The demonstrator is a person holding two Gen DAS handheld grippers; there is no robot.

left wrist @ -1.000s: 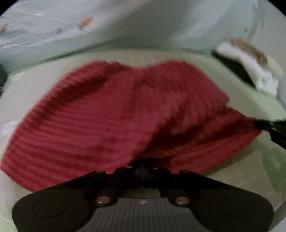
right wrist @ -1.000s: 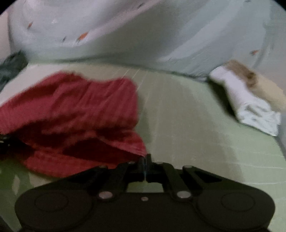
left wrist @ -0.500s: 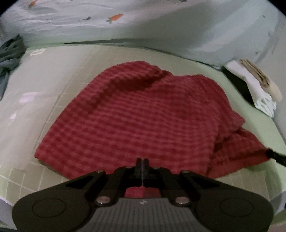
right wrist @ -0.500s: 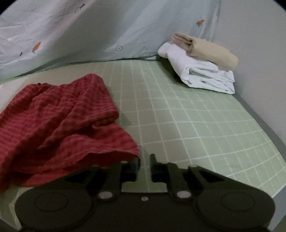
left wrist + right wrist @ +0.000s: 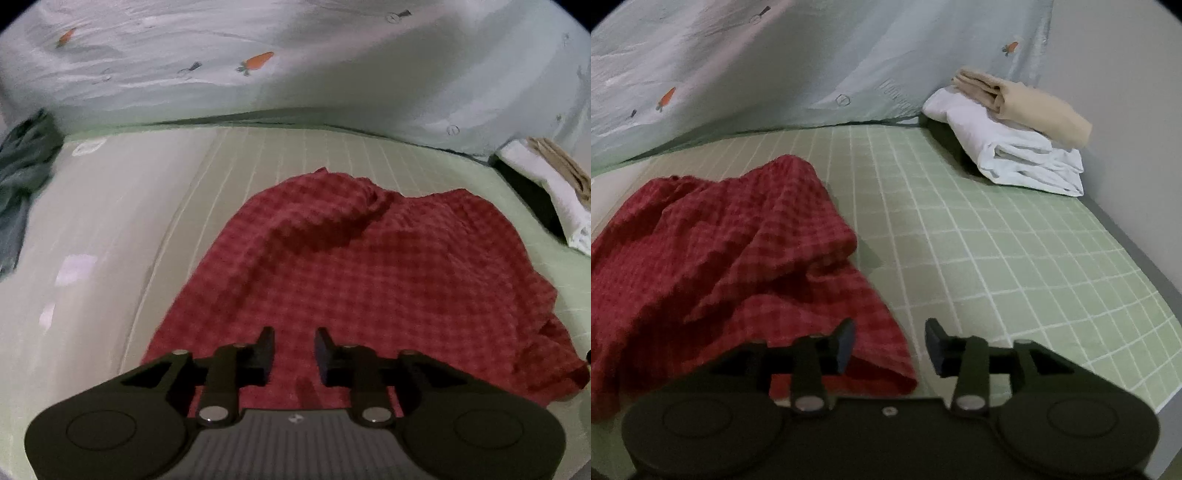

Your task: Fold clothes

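A red checked cloth [image 5: 369, 273] lies rumpled and loosely folded over on the green grid mat [image 5: 1015, 240]. My left gripper [image 5: 294, 347] is open above the cloth's near edge, holding nothing. In the right wrist view the same cloth [image 5: 720, 251] fills the left half. My right gripper [image 5: 889, 343] is open over the cloth's near right corner, its left finger over the cloth and its right finger over bare mat.
A stack of folded clothes, beige on white [image 5: 1019, 136], sits at the mat's far right corner by the wall; it also shows in the left wrist view [image 5: 554, 192]. A dark grey garment [image 5: 22, 177] lies at the far left. A pale carrot-print sheet [image 5: 295, 66] hangs behind.
Both grippers were shut on the cloth's edge a second ago and have opened, letting it go. The cloth has settled on the mat and both grippers have drawn back a little.
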